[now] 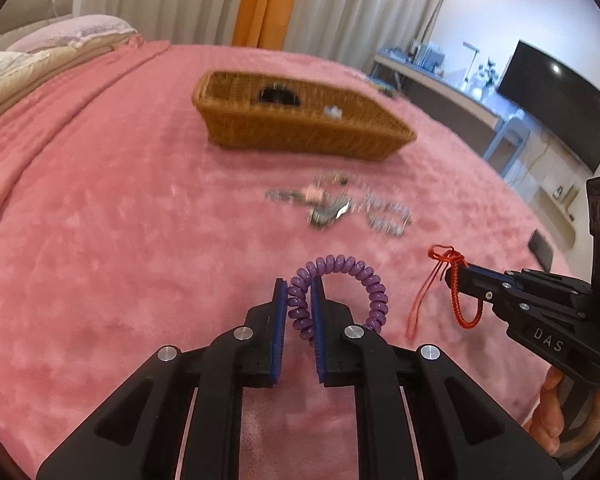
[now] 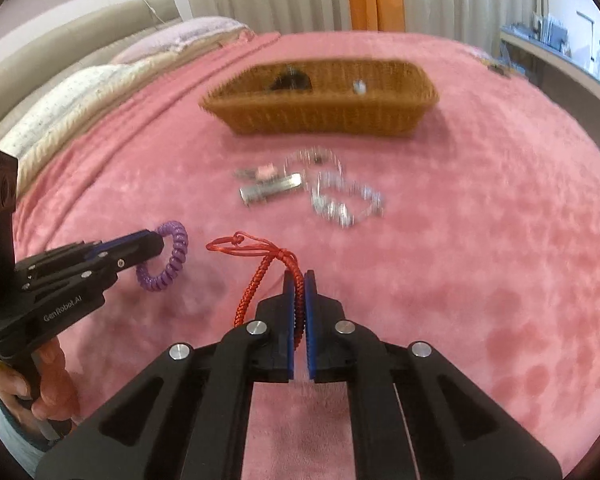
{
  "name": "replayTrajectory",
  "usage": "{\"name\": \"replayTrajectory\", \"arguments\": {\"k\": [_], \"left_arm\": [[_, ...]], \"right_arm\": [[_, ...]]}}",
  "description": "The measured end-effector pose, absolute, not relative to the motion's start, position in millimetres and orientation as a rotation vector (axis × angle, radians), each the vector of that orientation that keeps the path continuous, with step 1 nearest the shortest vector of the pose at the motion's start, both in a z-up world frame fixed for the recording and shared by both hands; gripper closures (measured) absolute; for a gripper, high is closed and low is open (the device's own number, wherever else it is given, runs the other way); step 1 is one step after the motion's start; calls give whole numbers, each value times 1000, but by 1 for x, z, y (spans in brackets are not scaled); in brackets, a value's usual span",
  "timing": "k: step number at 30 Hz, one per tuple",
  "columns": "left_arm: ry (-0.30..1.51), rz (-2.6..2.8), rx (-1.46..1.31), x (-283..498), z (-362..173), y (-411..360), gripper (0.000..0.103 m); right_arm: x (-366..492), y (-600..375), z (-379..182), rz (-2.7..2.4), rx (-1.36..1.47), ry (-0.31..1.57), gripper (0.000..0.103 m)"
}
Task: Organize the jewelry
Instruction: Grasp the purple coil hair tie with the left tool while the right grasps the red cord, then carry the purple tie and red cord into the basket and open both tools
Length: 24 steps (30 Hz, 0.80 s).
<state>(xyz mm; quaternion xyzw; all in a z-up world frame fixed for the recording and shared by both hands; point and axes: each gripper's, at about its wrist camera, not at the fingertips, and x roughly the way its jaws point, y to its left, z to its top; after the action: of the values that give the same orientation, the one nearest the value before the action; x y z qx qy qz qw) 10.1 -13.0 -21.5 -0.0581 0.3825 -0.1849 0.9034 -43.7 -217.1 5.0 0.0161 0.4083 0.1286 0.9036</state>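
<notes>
My left gripper (image 1: 299, 286) is shut on a purple coil bracelet (image 1: 356, 270), held just above the pink bedspread; it also shows in the right wrist view (image 2: 168, 256). My right gripper (image 2: 299, 276) is shut on a red braided cord bracelet (image 2: 266, 266), also seen in the left wrist view (image 1: 456, 280). Ahead lies a blurred pile of silver jewelry and clips (image 1: 340, 204) (image 2: 312, 188). Behind it stands a brown wicker basket (image 1: 300, 132) (image 2: 320, 116) holding a dark item (image 1: 278, 96) and a small pale item (image 1: 332, 112).
The pink blanket (image 1: 100, 220) covers the bed. Pillows (image 2: 80, 92) lie at the far left. A desk and a dark TV screen (image 1: 560, 104) stand beyond the bed's right edge. Curtains hang behind.
</notes>
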Motion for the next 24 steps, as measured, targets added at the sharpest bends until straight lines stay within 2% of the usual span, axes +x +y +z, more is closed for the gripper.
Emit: {"name": "replayTrajectory", "arguments": {"k": [7,13,19,24], "left_arm": [[644,-386,-76,22,47,-19,93],[566,-363,-29,68,87,-34,93],[565,-339,-66,122,93,-47,93],[593,-320,-110,168,79,-45,93]], "right_arm": [[-15,-218,64,271,17,732,100],[32,-227,93,233,2,670,100],[101,-234,103,198,25,664,100],[160,-232,86,196,49,714,100]]}}
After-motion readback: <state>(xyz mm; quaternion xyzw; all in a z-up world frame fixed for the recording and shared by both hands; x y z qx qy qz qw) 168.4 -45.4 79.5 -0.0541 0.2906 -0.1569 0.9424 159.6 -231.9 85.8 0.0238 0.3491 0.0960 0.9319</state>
